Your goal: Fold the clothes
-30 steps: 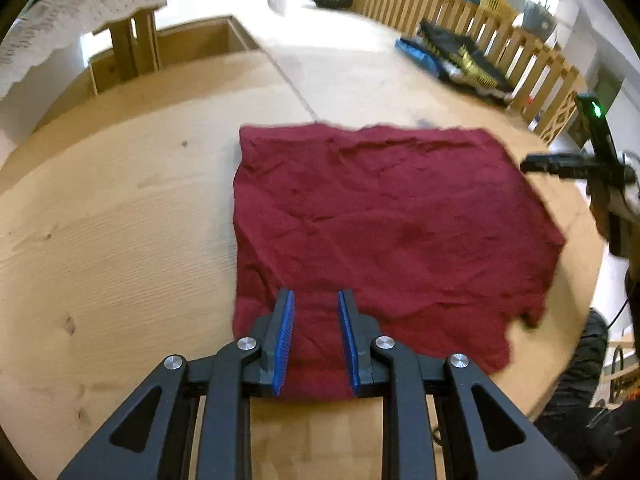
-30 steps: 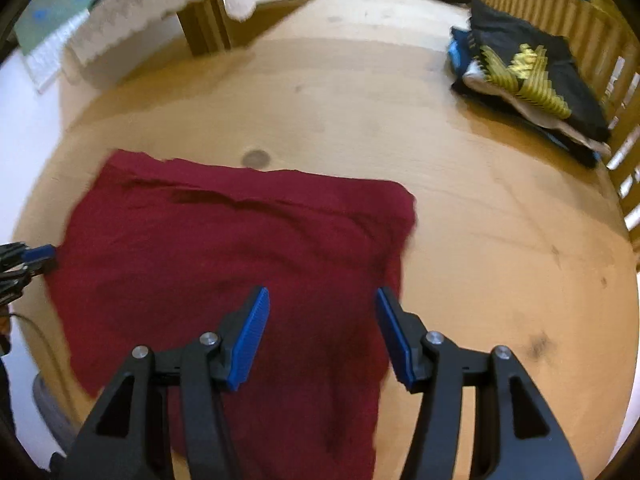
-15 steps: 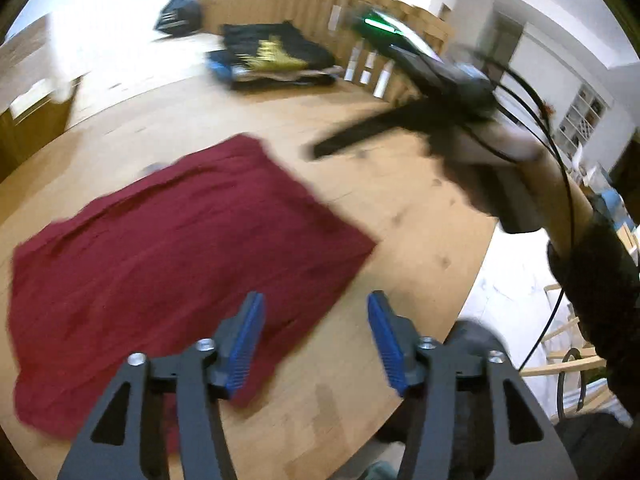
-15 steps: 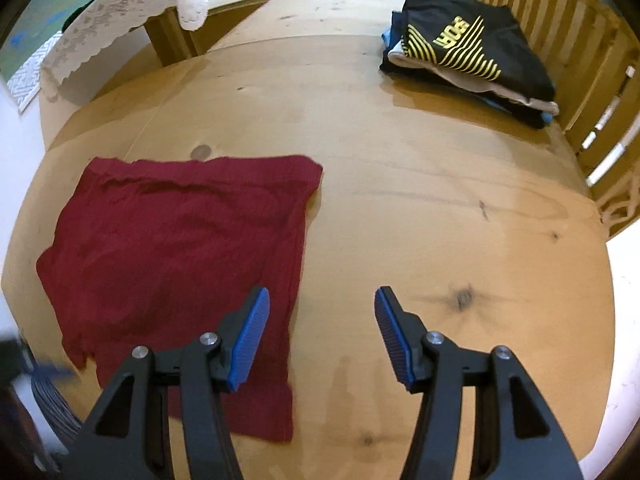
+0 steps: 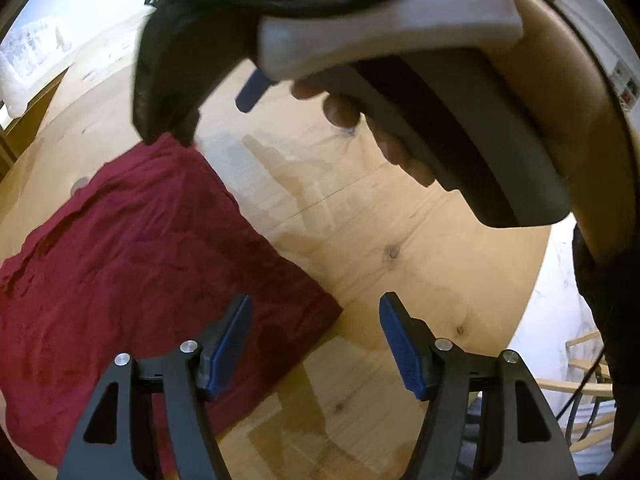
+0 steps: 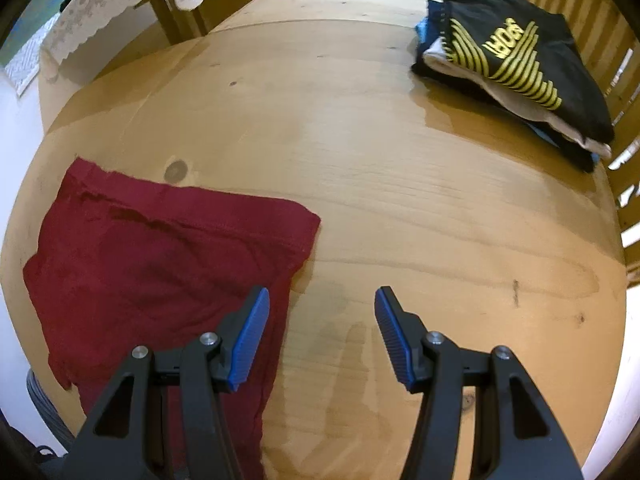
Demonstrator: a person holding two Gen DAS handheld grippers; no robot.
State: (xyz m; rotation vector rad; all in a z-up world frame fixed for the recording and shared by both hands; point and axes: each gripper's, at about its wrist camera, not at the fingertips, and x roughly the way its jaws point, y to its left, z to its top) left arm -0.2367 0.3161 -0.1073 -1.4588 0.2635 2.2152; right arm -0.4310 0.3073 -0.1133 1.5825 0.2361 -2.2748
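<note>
Swung away from the red cloth [image 5: 132,264] since a second ago, the left gripper [image 5: 316,344] hovers over its corner near the worktop [image 5: 400,264] edge, fingers wide apart, holding nothing; the right hand's device crowds close, so a collision looks possible. Right view: right gripper [image 6: 322,334] equally spread, empty, beside the cloth's edge; folded clothes [image 6: 516,64] sit at the far corner.

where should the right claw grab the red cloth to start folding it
Take the red cloth at its far right corner, coming in from the bare wooden table on its right. That corner lies flat with a clean hemmed edge and open wood beside it, so one finger can probably slide under. The right claw is open and empty, hanging over the cloth's right edge.
</note>
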